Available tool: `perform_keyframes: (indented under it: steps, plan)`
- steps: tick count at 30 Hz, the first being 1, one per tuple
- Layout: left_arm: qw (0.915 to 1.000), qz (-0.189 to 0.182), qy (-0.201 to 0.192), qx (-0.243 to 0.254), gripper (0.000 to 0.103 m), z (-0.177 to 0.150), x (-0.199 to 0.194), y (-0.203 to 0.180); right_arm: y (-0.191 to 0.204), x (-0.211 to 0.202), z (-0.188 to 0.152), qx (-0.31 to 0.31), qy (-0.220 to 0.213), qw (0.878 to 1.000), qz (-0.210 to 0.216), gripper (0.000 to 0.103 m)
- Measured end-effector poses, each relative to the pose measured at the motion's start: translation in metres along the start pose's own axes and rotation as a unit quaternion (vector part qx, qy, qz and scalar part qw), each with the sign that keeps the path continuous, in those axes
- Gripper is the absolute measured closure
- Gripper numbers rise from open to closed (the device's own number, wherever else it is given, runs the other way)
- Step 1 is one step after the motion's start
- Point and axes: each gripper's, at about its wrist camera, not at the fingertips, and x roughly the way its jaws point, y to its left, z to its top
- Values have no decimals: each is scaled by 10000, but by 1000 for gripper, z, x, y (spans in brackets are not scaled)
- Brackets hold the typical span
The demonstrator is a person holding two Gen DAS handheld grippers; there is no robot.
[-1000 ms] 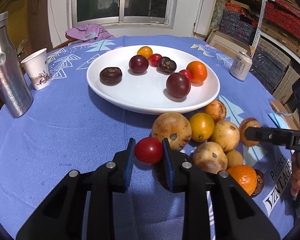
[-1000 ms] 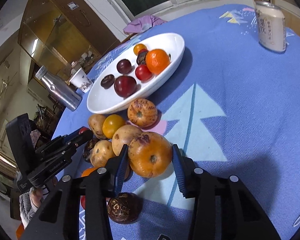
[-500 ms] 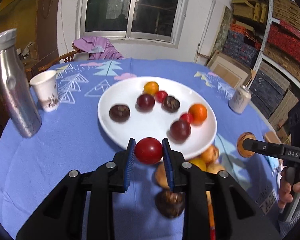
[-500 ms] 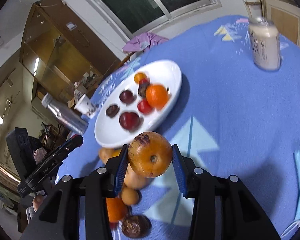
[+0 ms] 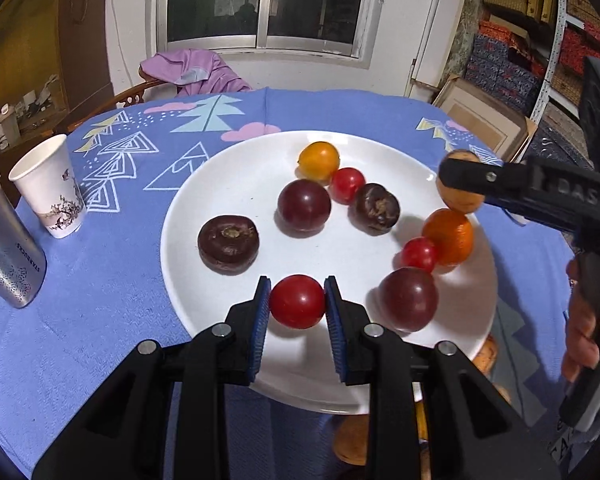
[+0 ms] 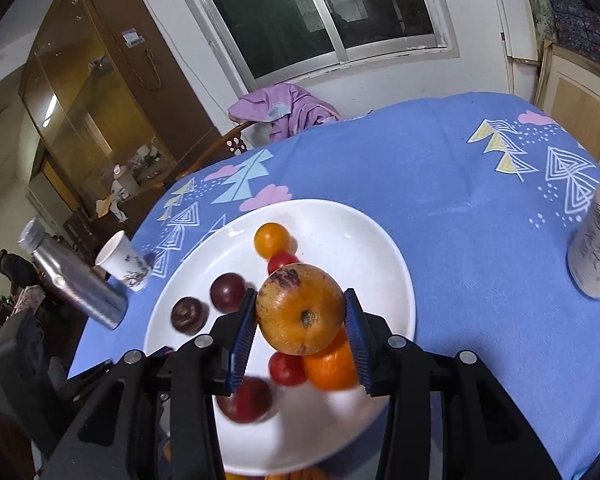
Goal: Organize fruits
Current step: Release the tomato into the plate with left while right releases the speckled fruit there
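Observation:
My left gripper [image 5: 297, 307] is shut on a red tomato [image 5: 297, 301] and holds it over the near rim of the white plate [image 5: 236, 168]. My right gripper [image 6: 300, 320] is shut on a large orange-brown fruit [image 6: 300, 314] above the plate [image 6: 380, 248]; it shows at the plate's right rim in the left wrist view [image 5: 460, 184]. On the plate lie several fruits: dark plums [image 5: 304, 206], red tomatoes [image 5: 419, 254], an orange [image 5: 449, 236] and a yellow one [image 5: 319, 161]. More fruits [image 5: 484, 354] lie on the cloth below the plate's near edge, mostly hidden.
A steel bottle [image 5: 8, 256] and a paper cup [image 5: 48, 186] stand left of the plate. A drinks can [image 6: 596, 244] stands at the right. A chair with a purple garment [image 5: 196, 72] is behind the round blue-clothed table [image 5: 100, 280].
Both grippers have lifted their fruits off the cloth and carried them forward over the plate. The loose fruit pile has dropped out of view below the plate edge.

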Motion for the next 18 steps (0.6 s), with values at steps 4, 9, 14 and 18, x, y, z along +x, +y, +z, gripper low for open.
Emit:
perform_keyframes:
  steps: [4,9,14,18]
  plan:
    - [9999,-8,-26,-110,73,-1,4,7,-8,15,4,22,-104,9999,-123,58]
    - [9997,176,-172,-31,37,-2,0,5,-24,17,6,355,-83,9993,58,54]
    - [9990,316,-318,28,21,-4,-14,3,-20,-16,14,437,-427,9978,270,49]
    - [9978,401,-514,-142,8,-10,-40,11,-2,-61,10,306,-708,9961,425,28]
